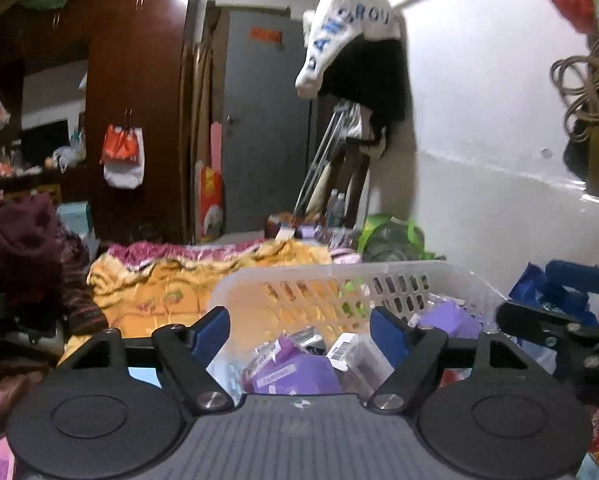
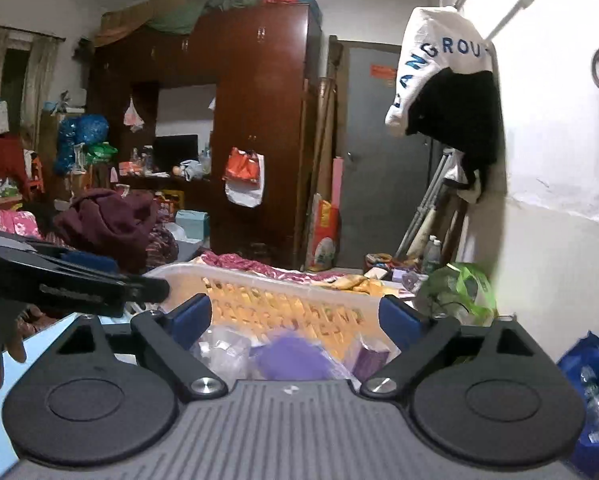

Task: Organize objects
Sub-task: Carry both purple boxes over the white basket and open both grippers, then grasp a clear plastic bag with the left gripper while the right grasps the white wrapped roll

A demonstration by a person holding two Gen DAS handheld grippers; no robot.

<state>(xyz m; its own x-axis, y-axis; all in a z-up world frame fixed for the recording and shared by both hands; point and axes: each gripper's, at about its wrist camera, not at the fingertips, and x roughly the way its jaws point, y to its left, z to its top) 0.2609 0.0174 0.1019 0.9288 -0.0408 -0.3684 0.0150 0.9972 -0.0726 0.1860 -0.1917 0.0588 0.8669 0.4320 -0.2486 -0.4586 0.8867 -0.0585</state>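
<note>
1. Left gripper (image 1: 301, 326): blue pads spread wide, nothing btwn them, hovered over the white basket (image 1: 339, 276).
2. Right gripper (image 2: 295, 314): jaws apart too, empty, above same basket from the other side.
3. Basket sat on the bed, w/ purple boxes (image 1: 299, 372) and barcoded packets inside.
4. Yellow blanket (image 1: 159, 280) beyond it; green bag (image 2: 459, 288) near the wall.

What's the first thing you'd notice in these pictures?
Probably the white basket right in front, full of purple packets, sitting on an orange blanket. Both hand-held grippers, left and right, hang open over it. Up on the wall hangs a white bag with blue letters.
</note>
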